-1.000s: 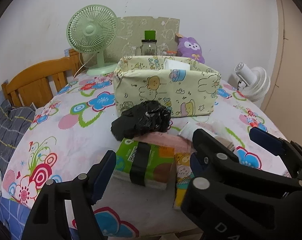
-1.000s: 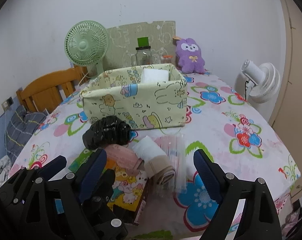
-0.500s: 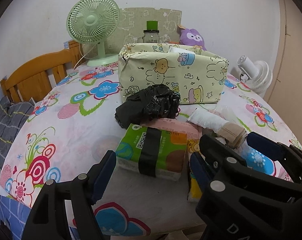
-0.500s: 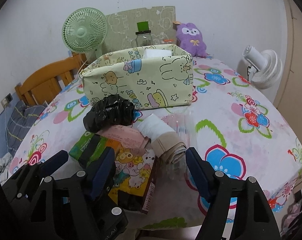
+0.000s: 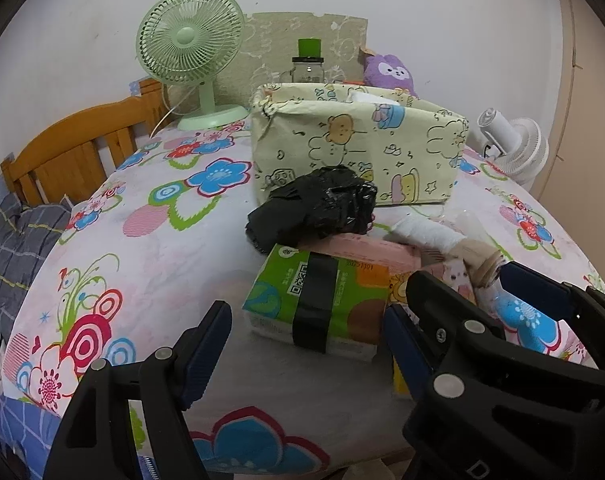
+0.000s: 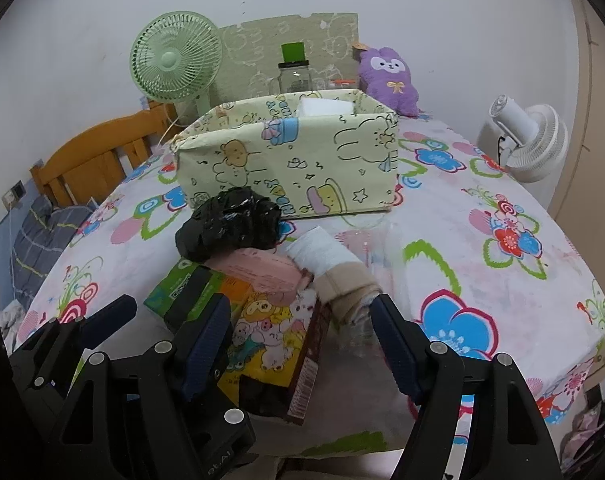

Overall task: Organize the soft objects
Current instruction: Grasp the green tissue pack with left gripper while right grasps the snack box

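Note:
A pile of soft things lies on the flowered tablecloth (image 5: 150, 264). It holds a green tissue pack (image 5: 314, 300), a pink pack (image 5: 366, 248), a black plastic bag (image 5: 314, 208), a white and beige roll (image 6: 330, 256) and a cartoon-printed pack (image 6: 274, 332). Behind the pile stands a pale yellow cartoon fabric box (image 6: 286, 160) with something white inside. My left gripper (image 5: 306, 312) straddles the near end of the green pack; its jaws are opening and the pads are clear of it. My right gripper (image 6: 300, 304) is open around the cartoon pack and the roll's end.
At the back stand a green fan (image 5: 190, 40), a glass jar with a green lid (image 5: 308, 68) and a purple plush (image 6: 388, 76). A white fan (image 6: 530, 140) is at the right edge. A wooden headboard (image 5: 74, 148) lies left. The table's front edge is just below both grippers.
Both views have sunk a little toward the pile, which now looks larger. The right jaws narrowed around the cartoon pack early on, then held still.

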### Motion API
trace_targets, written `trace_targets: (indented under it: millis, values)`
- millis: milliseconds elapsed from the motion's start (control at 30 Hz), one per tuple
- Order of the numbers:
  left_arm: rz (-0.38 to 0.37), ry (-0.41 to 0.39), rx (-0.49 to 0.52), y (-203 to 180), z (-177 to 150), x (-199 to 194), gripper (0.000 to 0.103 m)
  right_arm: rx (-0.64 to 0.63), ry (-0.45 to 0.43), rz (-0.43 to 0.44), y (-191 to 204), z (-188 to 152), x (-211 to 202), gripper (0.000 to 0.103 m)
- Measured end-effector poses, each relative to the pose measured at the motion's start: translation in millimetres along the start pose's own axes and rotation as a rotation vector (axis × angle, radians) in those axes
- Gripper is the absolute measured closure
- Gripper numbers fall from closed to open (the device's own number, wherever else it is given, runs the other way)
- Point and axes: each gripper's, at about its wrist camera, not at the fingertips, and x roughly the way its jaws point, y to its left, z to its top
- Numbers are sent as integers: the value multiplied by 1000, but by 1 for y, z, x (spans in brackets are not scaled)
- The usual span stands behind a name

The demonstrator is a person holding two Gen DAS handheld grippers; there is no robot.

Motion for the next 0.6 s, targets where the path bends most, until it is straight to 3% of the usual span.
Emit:
trace_targets:
  millis: [233, 600]
  values:
    - [-4, 14, -18, 8, -2, 7, 19, -2, 21, 12, 6, -2, 6, 30]
    - [-4, 43, -22, 11, -2, 18, 26, -6, 59, 37, 12, -3, 20, 61]
